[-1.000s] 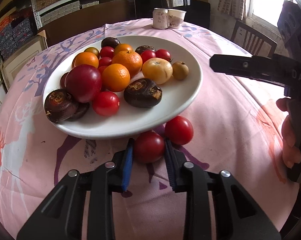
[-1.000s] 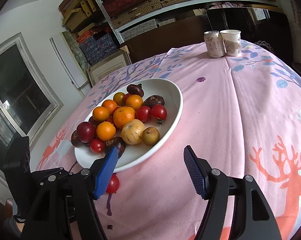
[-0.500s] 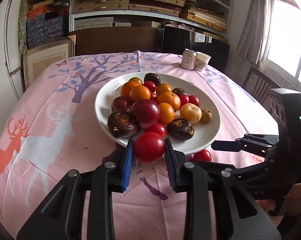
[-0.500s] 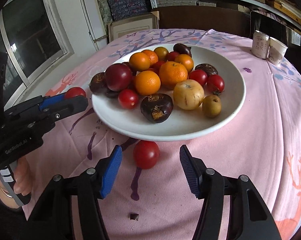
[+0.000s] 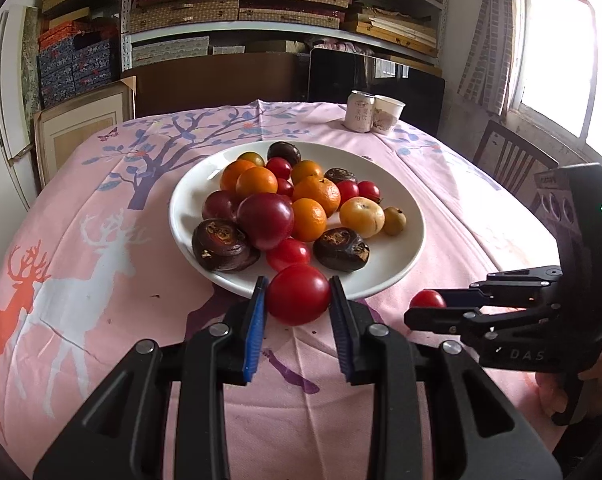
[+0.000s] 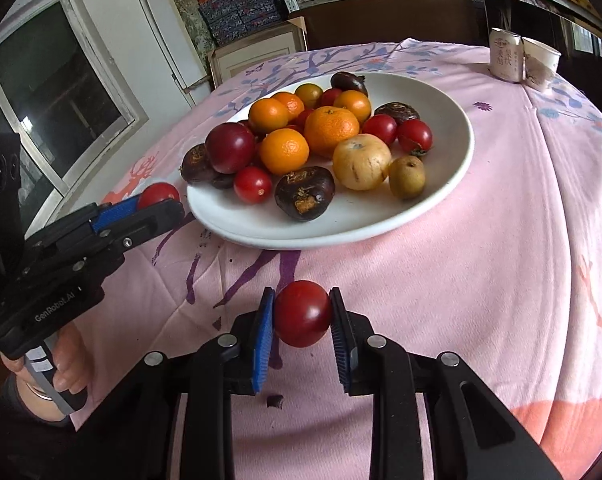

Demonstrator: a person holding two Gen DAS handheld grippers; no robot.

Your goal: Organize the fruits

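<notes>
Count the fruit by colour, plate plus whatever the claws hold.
Red tomatoes: 7 (5 on plate, 1 in left claw, 1 in right claw)
Orange mandarins: 5
Dark brown fruits: 5
Dark red plums: 2, one half hidden
Yellow fruit: 1
Olive fruit: 1
Green-orange tomato: 1
Total: 22

A round table [image 5: 441, 184] covered by a pink cloth printed with deer and purple branching trees fills both views. At centre frame a wide white ceramic plate [image 5: 405, 256] rests on it. In the upper right stand a pale printed can [image 6: 505, 58] and a white paper cup [image 6: 541, 64], touching. A small dark crumb [image 6: 275, 401] lies at lower centre.
</notes>
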